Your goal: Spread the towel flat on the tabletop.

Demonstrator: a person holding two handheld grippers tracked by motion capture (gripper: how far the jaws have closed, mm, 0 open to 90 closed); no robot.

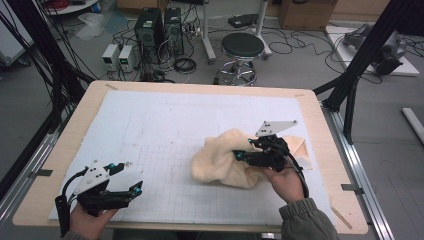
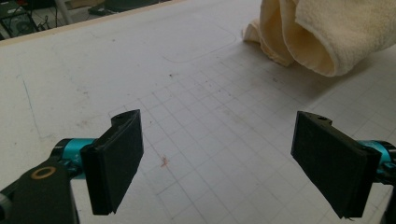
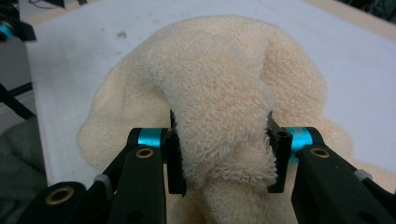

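While the right gripper [image 3: 223, 154] clamps a thick fold of the cream towel [image 1: 225, 157], the towel lies bunched on the right half of the white gridded mat [image 1: 165, 130]. At the near left, the left gripper [image 2: 217, 161] hovers with jaws wide, nothing between them.

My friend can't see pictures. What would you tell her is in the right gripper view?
A fluffy cream towel is bunched up and pinched between the two black jaws of the right tool. The rest of the towel lies in a heap on a white table mat behind it.
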